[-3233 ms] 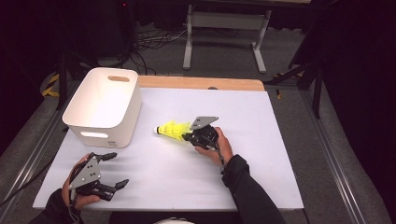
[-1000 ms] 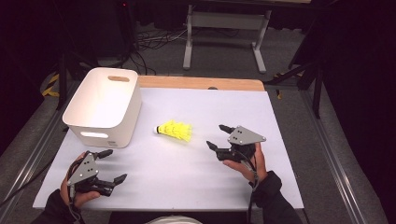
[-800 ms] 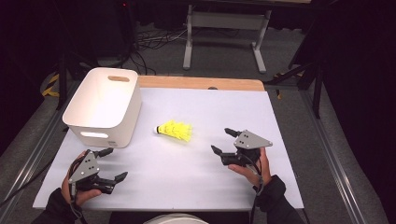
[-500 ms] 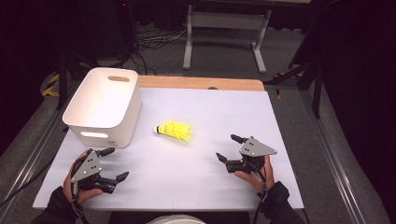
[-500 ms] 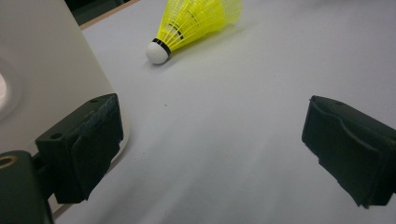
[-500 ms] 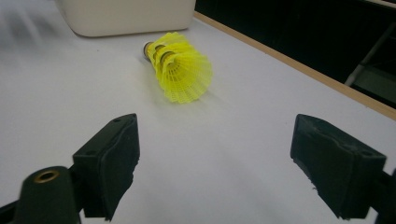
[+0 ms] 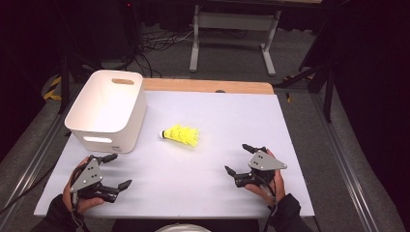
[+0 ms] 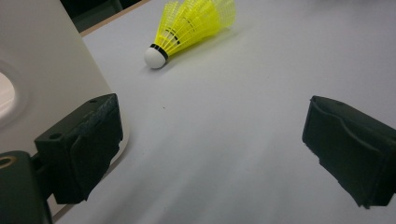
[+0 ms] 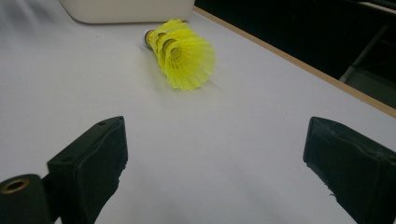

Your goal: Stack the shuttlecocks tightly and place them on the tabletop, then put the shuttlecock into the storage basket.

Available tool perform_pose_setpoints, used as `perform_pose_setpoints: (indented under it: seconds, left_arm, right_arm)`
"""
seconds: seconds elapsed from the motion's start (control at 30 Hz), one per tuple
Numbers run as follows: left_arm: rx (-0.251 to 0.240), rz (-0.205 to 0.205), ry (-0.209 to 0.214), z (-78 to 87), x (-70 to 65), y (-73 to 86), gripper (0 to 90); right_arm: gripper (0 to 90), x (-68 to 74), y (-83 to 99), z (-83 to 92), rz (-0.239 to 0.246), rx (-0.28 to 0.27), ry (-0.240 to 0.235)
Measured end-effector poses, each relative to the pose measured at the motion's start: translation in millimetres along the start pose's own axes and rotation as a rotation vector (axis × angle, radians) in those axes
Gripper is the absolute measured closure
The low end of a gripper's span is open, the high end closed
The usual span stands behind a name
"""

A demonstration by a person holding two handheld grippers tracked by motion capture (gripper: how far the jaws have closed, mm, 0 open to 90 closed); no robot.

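Two grippers rest low on the white tabletop [image 7: 212, 121], both with fingers spread and nothing between them. The right gripper [image 7: 239, 159] has just been opening its fingers. The left gripper [image 7: 115, 170] sits near the white bin [image 7: 109, 113]. The yellow shuttlecock [image 7: 181, 135] (cork tip toward the bin) lies on its side between them, apart from both.
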State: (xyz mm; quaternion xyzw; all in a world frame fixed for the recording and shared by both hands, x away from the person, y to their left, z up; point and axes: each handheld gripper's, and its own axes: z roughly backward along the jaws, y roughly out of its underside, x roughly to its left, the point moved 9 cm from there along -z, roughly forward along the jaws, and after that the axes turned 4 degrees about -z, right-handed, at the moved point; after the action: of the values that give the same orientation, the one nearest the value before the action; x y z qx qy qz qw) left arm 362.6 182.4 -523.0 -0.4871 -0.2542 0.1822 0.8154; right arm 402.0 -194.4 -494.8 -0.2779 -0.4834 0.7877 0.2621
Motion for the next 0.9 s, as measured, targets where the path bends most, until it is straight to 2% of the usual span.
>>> perform_pose_setpoints:
  seconds: [0.1, 0.4, 0.63, 0.73, 0.9]
  left_arm:
    - [0.004, 0.001, 0.003, 0.1, -0.6, 0.8, 5.9]
    - [0.004, -0.003, 0.000, 0.6, -0.8, 0.5, 5.8]
    - [0.010, -0.009, 0.007, -0.8, -2.5, 0.9, 5.8]
    - [0.014, -0.016, 0.010, -2.1, -3.9, 0.1, 5.8]
    - [0.021, -0.028, 0.016, -3.8, -6.0, -0.4, 5.7]
  right_arm:
    - [7.1, 0.8, 3.1, -2.9, 0.012, 0.021, 0.008]
    - [7.3, 4.4, 4.9, -9.6, 0.007, 0.041, -0.001]
    - [7.2, 10.5, 5.7, -20.5, -0.020, 0.068, -0.034]
    - [7.3, 14.9, 3.5, -28.3, -0.004, 0.080, -0.043]
    - [7.6, 19.0, -0.1, -37.4, -0.022, 0.099, -0.065]
